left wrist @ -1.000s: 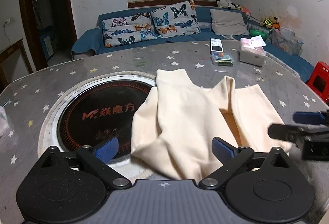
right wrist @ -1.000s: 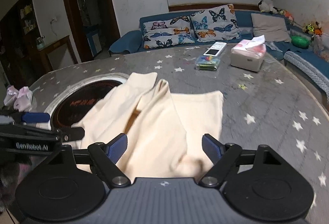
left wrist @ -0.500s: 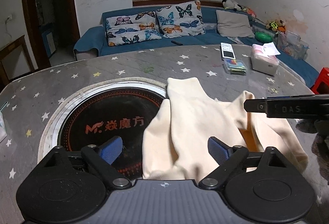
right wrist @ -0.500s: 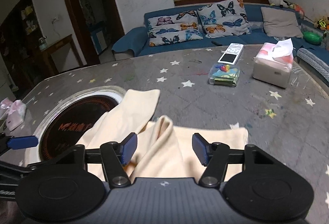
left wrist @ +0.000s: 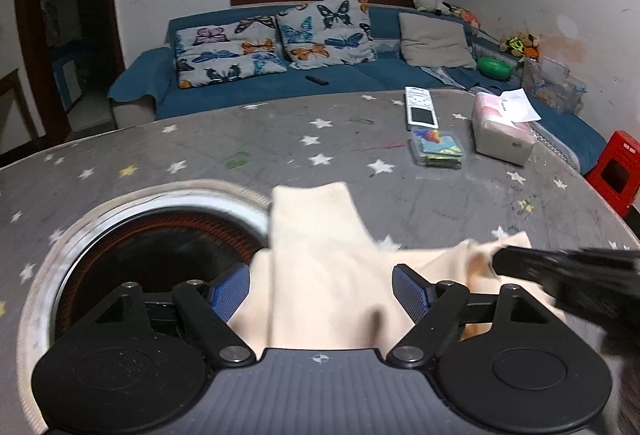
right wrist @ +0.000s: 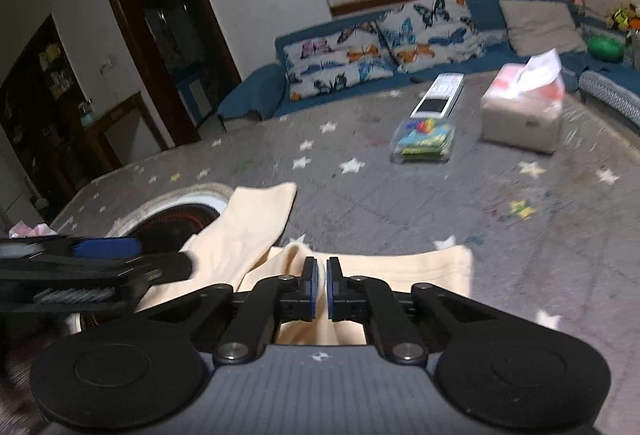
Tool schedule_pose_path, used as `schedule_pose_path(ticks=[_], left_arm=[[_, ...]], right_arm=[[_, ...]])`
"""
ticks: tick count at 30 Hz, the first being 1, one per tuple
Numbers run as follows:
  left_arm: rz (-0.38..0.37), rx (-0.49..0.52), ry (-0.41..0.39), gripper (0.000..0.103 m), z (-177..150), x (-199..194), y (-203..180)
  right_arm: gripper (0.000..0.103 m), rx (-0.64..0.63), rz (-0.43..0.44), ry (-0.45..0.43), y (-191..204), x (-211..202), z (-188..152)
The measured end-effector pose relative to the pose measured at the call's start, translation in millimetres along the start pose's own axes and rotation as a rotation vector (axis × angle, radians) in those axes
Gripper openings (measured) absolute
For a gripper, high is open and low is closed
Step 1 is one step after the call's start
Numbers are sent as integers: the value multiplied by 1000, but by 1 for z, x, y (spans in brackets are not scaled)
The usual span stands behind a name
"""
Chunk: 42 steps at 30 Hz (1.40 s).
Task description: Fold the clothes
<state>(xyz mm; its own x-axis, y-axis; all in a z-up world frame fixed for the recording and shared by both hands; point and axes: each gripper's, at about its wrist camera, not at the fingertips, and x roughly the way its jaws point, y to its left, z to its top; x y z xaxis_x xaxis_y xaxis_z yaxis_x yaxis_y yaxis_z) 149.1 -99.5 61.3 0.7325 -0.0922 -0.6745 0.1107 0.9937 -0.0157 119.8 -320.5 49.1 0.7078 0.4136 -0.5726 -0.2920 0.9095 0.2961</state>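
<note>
A cream garment (left wrist: 320, 275) lies rumpled on the grey star-patterned table (left wrist: 280, 143), partly over a round black hob (left wrist: 160, 247). My left gripper (left wrist: 320, 293) is open, its blue pads on either side of the cloth's near part. My right gripper (right wrist: 320, 289) is shut on a raised fold of the cream garment (right wrist: 256, 219); it also shows in the left wrist view (left wrist: 560, 271) at the right, pinching the cloth. The left gripper shows in the right wrist view (right wrist: 100, 263) at the left.
On the far right of the table lie a white remote (left wrist: 420, 111), a clear packet of coloured items (left wrist: 438, 153) and a tissue box (left wrist: 502, 131). A blue sofa (left wrist: 360, 79) with butterfly cushions stands behind. A red stool (left wrist: 616, 171) is at the right.
My right gripper has closed from open onto the cloth's fold. Both grippers have moved forward and lower over the garment.
</note>
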Motion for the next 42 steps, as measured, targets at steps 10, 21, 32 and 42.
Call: schedule_pose_path(ticks=[10,21,32,42], left_arm=[[34,-25,68,80,31,66,-5],[44,-19,106,50,32,100,1],[35,-107,24,8,30,55,33],[45,-221,-165,7,2,-69,94]], right_arm=[[30,-38,35,-11,7,-12,4],[33,-38,29,75,5,34,-3],[2,-45,17,-17,8,-1,-3],[2,2,-107,-173,-15,-96,-17]])
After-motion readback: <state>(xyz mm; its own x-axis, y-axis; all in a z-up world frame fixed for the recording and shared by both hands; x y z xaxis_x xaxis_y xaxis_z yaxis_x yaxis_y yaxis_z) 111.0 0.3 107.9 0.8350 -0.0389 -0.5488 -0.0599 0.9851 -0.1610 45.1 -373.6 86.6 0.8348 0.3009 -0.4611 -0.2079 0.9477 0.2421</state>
